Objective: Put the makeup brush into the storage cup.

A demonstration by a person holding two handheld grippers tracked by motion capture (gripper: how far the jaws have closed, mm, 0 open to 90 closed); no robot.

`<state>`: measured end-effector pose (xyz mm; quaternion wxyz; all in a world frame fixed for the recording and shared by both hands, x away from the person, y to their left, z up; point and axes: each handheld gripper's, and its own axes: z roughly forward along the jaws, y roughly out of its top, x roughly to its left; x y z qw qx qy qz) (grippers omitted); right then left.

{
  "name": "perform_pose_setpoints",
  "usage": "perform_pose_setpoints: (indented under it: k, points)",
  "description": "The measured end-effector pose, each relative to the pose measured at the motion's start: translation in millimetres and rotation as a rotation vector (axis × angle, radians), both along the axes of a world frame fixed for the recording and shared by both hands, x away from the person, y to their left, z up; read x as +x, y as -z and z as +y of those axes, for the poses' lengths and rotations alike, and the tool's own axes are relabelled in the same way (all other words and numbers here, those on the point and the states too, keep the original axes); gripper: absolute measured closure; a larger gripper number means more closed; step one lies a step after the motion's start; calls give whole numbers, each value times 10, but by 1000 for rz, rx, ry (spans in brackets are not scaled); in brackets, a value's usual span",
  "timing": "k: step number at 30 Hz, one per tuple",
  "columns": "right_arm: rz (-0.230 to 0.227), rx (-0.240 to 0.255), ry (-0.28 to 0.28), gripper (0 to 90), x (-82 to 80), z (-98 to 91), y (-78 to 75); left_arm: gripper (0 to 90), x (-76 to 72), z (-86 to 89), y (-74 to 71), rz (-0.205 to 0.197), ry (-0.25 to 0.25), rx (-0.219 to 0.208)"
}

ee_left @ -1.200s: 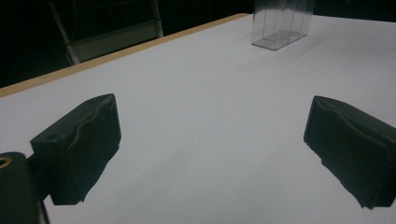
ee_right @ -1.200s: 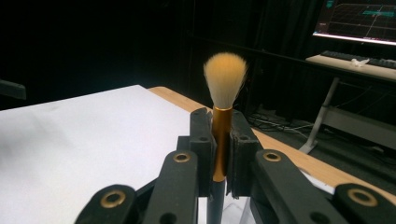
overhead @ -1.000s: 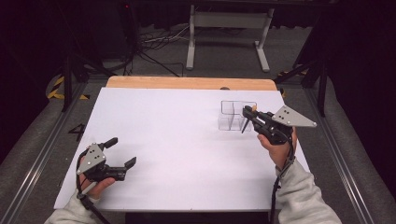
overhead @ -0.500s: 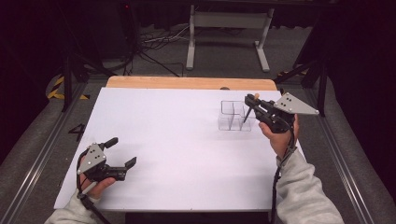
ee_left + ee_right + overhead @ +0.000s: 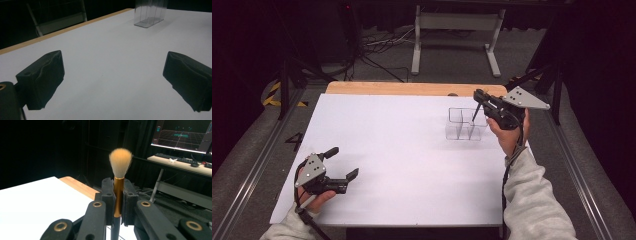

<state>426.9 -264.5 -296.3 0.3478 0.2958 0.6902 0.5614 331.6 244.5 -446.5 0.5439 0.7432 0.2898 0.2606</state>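
Observation:
My right gripper (image 5: 480,98) hovers over the far right of the white table top (image 5: 402,150), shut on a makeup brush (image 5: 474,115). Its thin dark handle hangs down over a clear plastic organizer (image 5: 466,125) with several compartments; I cannot tell whether the tip is inside one. In the right gripper view the brush (image 5: 120,162) stands upright with pale bristles and a gold ferrule, pinched between the black pads (image 5: 107,195). At the near left, my left gripper (image 5: 343,163) rests low over the table, open and holding nothing. Ahead of its jaws in the left gripper view stands the organizer (image 5: 149,12).
A wooden strip (image 5: 412,88) runs along the table's far edge. Behind it stand a white metal frame (image 5: 452,30) and floor cables. Metal rails flank the table on both sides. A lit monitor (image 5: 185,135) and a keyboard sit on a desk in the background.
My right gripper has risen and moved toward the far edge with the brush still in it, bringing the handle over the organizer. The left gripper has stayed put.

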Motion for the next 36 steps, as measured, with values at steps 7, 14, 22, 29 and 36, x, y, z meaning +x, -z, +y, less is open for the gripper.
perform_pose_setpoints:
  k: [7, 14, 22, 29, 36]
  points:
    - [6, -5, 25, 841, 155, 3, -6, 45, 5, 5, 2, 0, 1, -5]
    - [32, -1, 43, 841, 312, 15, 98, 45, 8, 13, 3, 4, 2, -1]
    - [54, -9, 66, 841, 460, 47, 217, 45, 10, 13, 6, 6, 3, -3]
    - [83, 15, 87, 841, 559, 25, 341, 47, 8, 15, 9, 4, 0, -4]
    - [100, 4, 86, 841, 585, 50, 426, 48, 7, 17, 10, 2, -4, 4]
